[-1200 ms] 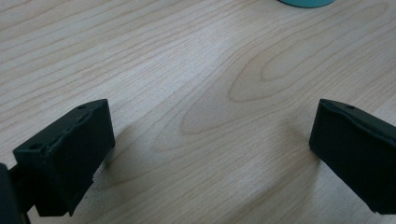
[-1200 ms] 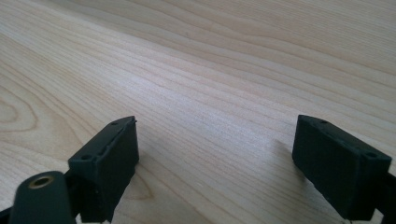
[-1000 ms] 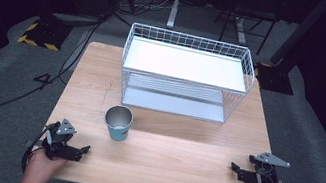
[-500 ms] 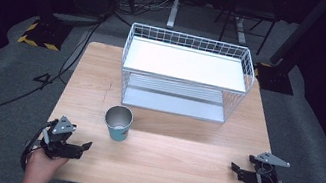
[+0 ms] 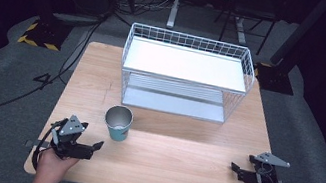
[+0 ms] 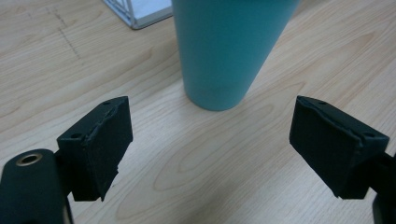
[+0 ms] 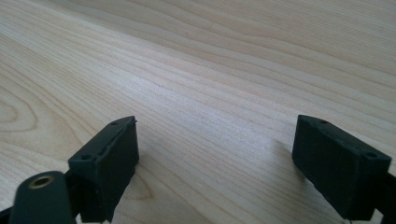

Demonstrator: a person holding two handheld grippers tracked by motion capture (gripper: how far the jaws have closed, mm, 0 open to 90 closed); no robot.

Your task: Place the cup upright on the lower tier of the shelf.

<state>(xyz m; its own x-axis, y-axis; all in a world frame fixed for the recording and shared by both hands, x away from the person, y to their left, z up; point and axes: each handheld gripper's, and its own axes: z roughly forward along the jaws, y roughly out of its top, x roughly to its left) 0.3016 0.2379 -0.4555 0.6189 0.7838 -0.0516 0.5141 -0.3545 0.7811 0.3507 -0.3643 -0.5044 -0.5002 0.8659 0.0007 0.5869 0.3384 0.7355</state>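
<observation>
Upright, the teal cup (image 5: 118, 123) points its mouth up, just beyond the left gripper (image 5: 96, 145), parted and empty

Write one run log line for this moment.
left gripper: open, facing teal cup | right gripper: open, empty, over table | cup: upright, untouched

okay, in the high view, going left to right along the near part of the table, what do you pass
left gripper → teal cup → bare stretch of the wooden table → right gripper
</observation>
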